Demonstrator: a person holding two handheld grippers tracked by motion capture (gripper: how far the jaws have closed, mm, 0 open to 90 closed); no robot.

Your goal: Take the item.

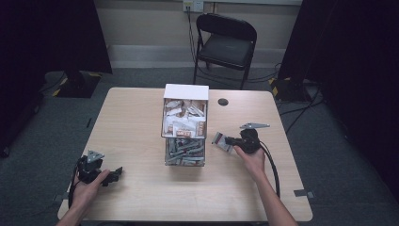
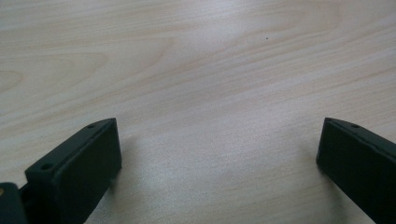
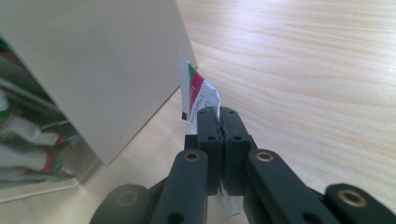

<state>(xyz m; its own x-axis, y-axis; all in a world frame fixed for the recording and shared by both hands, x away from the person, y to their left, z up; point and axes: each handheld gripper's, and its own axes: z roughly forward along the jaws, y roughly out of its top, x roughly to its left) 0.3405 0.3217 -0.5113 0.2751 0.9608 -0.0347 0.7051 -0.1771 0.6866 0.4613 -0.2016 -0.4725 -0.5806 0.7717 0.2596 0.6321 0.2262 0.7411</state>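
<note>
1. Counter (image 1: pixel 141 122): pale wood-grain top with rounded corners, standing on grey carpet.
2. Dispenser box (image 1: pixel 185 125): 2 tiers, near the counter's middle. The upper tier is white-walled and holds white sachets with red print. The lower tier is clear-walled and holds grey-green sachets.
3. Right claw (image 1: pixel 229 140): held in the person's right hand (image 1: pixel 251 157), just right of the dispenser box and pointing toward it. Its jaws are pressed together on a packet.
4. Packet (image 3: pixel 198 93): a thin white sachet with a red and green band, pinched on edge between the right claw's jaws. It sticks out past their tips, close beside the box's white side wall; whether it touches the wall cannot be told. In the high view it lies between box and claw (image 1: pixel 221 140).
5. Left claw (image 1: pixel 114 174): held in the left hand (image 1: pixel 87 188) near the counter's near left corner, well apart from the box. Its jaws are spread wide over bare wood, with nothing between them.
6. Folding chair (image 1: pixel 226 44): black, beyond the counter's far edge.
7. Round black disc (image 1: pixel 223 101): on the counter near its far edge, right of the box.
</note>
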